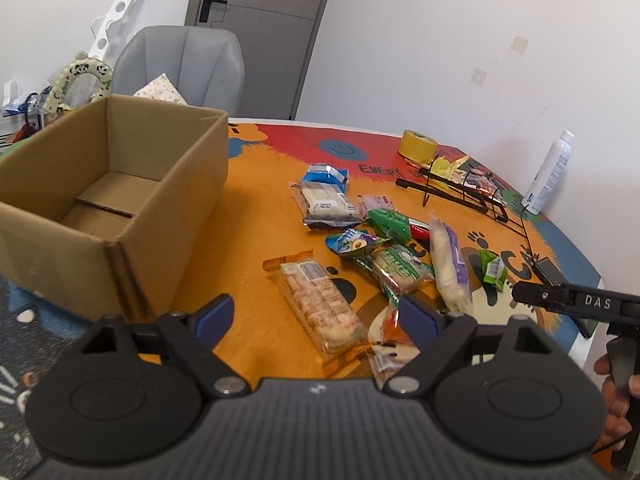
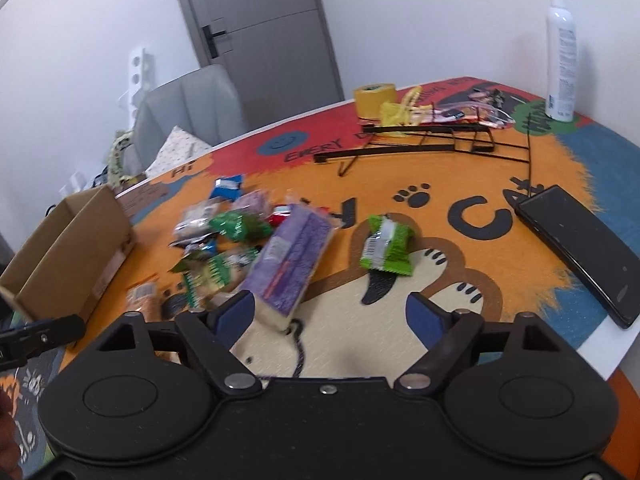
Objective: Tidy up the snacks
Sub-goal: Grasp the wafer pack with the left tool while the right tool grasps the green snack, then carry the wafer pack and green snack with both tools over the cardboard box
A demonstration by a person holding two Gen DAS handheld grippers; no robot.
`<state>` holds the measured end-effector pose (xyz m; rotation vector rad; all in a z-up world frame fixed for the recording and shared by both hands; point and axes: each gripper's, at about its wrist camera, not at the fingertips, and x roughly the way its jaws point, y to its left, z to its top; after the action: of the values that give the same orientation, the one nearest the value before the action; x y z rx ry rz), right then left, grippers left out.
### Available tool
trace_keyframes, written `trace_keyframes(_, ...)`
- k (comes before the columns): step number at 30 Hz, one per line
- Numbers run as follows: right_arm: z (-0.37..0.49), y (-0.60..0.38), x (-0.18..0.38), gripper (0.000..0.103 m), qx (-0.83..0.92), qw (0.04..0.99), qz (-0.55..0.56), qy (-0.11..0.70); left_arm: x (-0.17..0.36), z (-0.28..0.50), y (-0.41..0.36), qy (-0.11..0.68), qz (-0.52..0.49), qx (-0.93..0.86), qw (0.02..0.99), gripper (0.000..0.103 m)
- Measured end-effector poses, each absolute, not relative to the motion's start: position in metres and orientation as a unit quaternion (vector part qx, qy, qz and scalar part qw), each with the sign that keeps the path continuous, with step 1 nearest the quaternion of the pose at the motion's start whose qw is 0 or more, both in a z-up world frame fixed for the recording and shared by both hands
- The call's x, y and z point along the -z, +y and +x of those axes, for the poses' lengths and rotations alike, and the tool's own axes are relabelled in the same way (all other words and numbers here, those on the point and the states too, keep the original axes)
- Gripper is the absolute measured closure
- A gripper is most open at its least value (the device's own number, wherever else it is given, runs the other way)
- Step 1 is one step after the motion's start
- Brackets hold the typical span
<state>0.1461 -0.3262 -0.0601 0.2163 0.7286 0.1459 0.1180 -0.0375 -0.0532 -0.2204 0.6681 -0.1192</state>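
Observation:
Several snack packets lie loose on the orange cartoon table mat [image 1: 248, 240]. A clear biscuit packet [image 1: 318, 300] lies just ahead of my open, empty left gripper [image 1: 316, 316]. A brown cardboard box [image 1: 108, 184] stands open at the left, with nothing showing inside. In the right wrist view, my right gripper [image 2: 332, 312] is open and empty. A purple-and-white packet [image 2: 290, 262] lies by its left finger, and a small green packet [image 2: 386, 250] lies ahead. The box edge [image 2: 76, 248] shows at far left.
A black wire rack [image 2: 424, 140] lies flat at the back with small packets on it, next to a yellow tape roll [image 2: 374, 98]. A white spray bottle [image 2: 562, 60] stands near the wall. A black phone [image 2: 580, 248] lies near the right table edge. A grey chair [image 1: 180, 68] stands behind the box.

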Motion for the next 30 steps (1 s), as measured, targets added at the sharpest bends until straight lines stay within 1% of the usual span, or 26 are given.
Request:
trace_keyframes(4, 0.159, -0.329, 0.066, 0.028, -0.049, 0.929, 0.102, 0.352, 0.062, 0.134, -0.04, 0.338, -0.102, 0.057, 0.934, 0.024)
trace_keyframes(6, 0.165, -0.33, 0.071, 0.029, -0.042, 0.929, 0.101, 0.353, 0.067, 0.142, -0.041, 0.342, -0.101, 0.054, 0.933, 0.025)
trace_keyframes(8, 0.171, -0.33, 0.076, 0.033, -0.037, 0.928, 0.099, 0.357, 0.071, 0.151, -0.044, 0.348, -0.098, 0.052, 0.931, 0.025)
trace_keyframes(14, 0.185, -0.329, 0.085, 0.034, -0.02, 0.929, 0.087, 0.359, 0.083, 0.169, -0.053, 0.355, -0.075, 0.033, 0.931, 0.026)
trace_keyframes(20, 0.197, -0.327, 0.092, 0.034, -0.013, 0.929, 0.08, 0.362, 0.095, 0.183, -0.06, 0.368, -0.057, 0.014, 0.928, 0.045)
trace_keyframes(22, 0.199, -0.328, 0.094, 0.034, -0.012, 0.929, 0.082, 0.361, 0.095, 0.186, -0.062, 0.366, -0.044, 0.002, 0.93, 0.06)
trace_keyframes(24, 0.202, -0.327, 0.095, 0.034, -0.009, 0.93, 0.077, 0.359, 0.096, 0.188, -0.061, 0.362, -0.044, -0.008, 0.931, 0.069)
trace_keyframes(30, 0.212, -0.327, 0.098, 0.034, 0.002, 0.933, 0.07, 0.354, 0.094, 0.193, -0.057, 0.346, -0.056, -0.018, 0.936, 0.069)
